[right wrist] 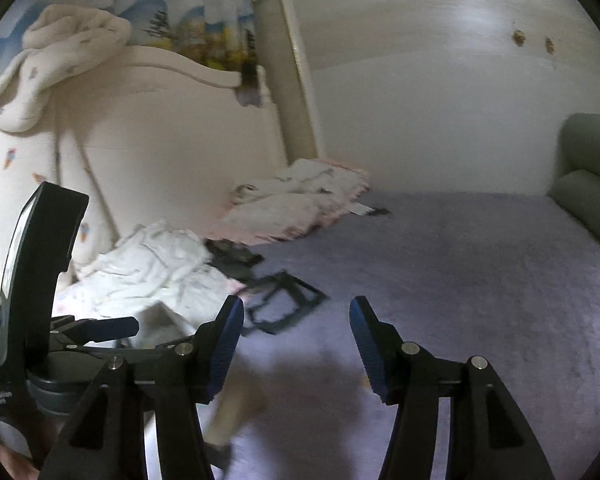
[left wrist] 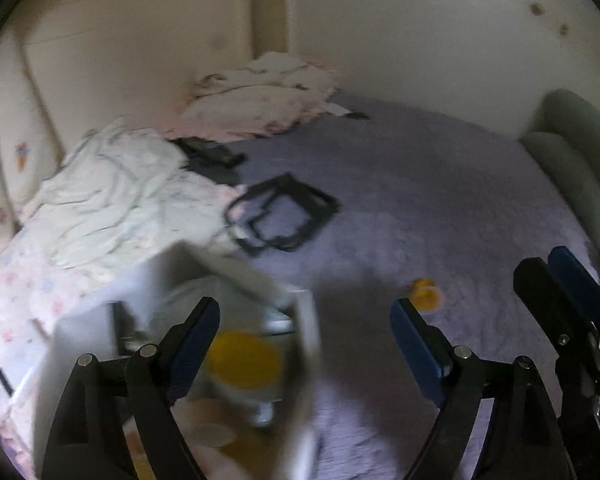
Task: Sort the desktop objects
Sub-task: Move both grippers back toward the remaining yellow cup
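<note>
Both claws gape, holding nothing: the left claw (left wrist: 304, 344) hangs over a white box (left wrist: 172, 312) with a yellow lid (left wrist: 244, 356) at lower left, the right claw (right wrist: 296, 344) over the purple bed (right wrist: 460, 280). Likely between picks; next calls for reaching the small yellow toy (left wrist: 426, 294) right of centre.

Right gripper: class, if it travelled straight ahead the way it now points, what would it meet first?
Probably the purple bedspread. The open right gripper has nothing between its fingers; the black frame lies just left of that line, though depth is unclear.
</note>
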Motion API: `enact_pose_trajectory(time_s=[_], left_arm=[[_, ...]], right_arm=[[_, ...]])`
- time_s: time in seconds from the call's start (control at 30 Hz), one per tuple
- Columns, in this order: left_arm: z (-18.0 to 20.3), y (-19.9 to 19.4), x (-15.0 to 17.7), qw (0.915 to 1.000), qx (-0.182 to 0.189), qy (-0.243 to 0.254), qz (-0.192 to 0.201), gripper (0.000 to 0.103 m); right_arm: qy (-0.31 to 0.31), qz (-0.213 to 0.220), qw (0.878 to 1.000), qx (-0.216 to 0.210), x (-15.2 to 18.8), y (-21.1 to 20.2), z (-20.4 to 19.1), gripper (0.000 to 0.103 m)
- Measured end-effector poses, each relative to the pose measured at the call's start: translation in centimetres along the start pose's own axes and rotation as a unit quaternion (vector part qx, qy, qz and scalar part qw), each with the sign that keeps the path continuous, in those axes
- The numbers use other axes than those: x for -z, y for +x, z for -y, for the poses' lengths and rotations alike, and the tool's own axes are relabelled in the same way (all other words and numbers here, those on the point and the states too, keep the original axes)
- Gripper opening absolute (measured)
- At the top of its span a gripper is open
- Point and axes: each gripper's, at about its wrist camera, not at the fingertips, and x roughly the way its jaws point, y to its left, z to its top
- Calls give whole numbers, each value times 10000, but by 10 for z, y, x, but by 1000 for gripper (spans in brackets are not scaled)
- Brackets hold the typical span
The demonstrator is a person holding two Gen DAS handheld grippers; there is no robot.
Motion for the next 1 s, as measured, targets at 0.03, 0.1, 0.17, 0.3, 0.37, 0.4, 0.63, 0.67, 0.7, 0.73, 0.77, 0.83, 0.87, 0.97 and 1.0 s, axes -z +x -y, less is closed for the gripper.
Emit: enact_pose_trajectory(time_s=[0.03,0.1,0.17,0.3,0.37,0.4,0.63,0.67,0.7,0.73,0.77,0.83,0.87,0.97,1.0], left_arm=[[6,2,1,9999,110,6,-31,87],[16,6,2,9997,220,25,-58,87],[27,16,3,9994,299,27,-157,87],[49,24,7,9999,-50,138,-73,93],[62,26,11,9995,-117,293,-45,95],[68,27,13,9991,-171,393,-11,95],[102,0,27,9879,283,1348,707,92],[103,-9,29,9869,332,1306,886,92],[105,-13,30,9862,336,1277,999,93],[106,-17,31,9854,324,1246,1118,93],[107,-15,30,9856,345,1234,1104,94],[106,1,27,9888,584,1134,770,94],[106,8,26,9897,696,1069,643,94],[98,53,25,9908,1147,721,29,94],[97,65,26,9903,1193,689,-156,94]], right_arm=[[1,-31,10000,39,-1,-3,7,53],[34,-144,9999,69,-1,-6,20,53],[92,-251,9996,94,0,-7,30,53],[204,-324,9981,476,3,-7,45,53],[275,-388,9977,487,4,-2,50,54],[334,-429,9975,448,5,1,52,54],[392,-641,9951,644,13,15,57,53],[436,-587,9955,599,12,12,58,53],[477,-513,9961,538,12,8,59,54],[510,-440,9966,480,11,2,60,54],[516,-416,9967,474,12,-2,61,56],[514,-405,9963,551,13,-3,63,56],[545,-438,9958,591,14,-1,65,56],[750,-567,9942,522,19,17,73,56],[811,-614,9936,487,23,25,76,56]])
